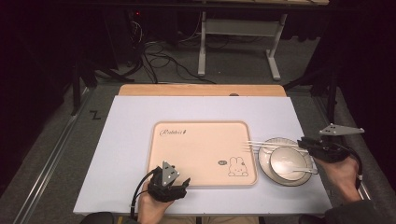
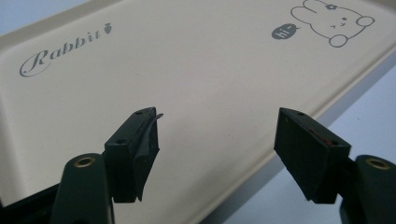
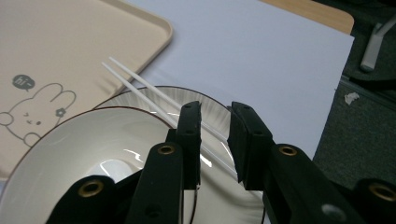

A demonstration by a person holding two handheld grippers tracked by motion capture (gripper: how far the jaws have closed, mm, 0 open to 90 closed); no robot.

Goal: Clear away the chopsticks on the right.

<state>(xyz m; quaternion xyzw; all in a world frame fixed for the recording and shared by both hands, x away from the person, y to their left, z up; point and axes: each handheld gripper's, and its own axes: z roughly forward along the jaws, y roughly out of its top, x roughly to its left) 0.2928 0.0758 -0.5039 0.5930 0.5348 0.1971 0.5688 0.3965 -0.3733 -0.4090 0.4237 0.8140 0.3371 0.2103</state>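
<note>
The room is dark, with light falling mainly on the bench (image 1: 140,140), whose top is pale lavender with a wooden strip (image 1: 201,90) along the far edge. Beyond it lies grey carpet (image 1: 243,65) with black cables (image 1: 159,58) tangled across it. A white metal frame (image 1: 240,35) on feet stands farther back. A metal rail (image 1: 51,161) runs along the floor at left.

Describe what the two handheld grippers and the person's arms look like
Both grippers are black with two blocky jaws and brass-coloured rivets at the finger joints. The left gripper carries a grey three-cornered plate and trails a black cable that loops by the wrist. The right gripper bears a similar grey plate. A dark sleeve covers the right forearm; the left forearm is bare.
</note>
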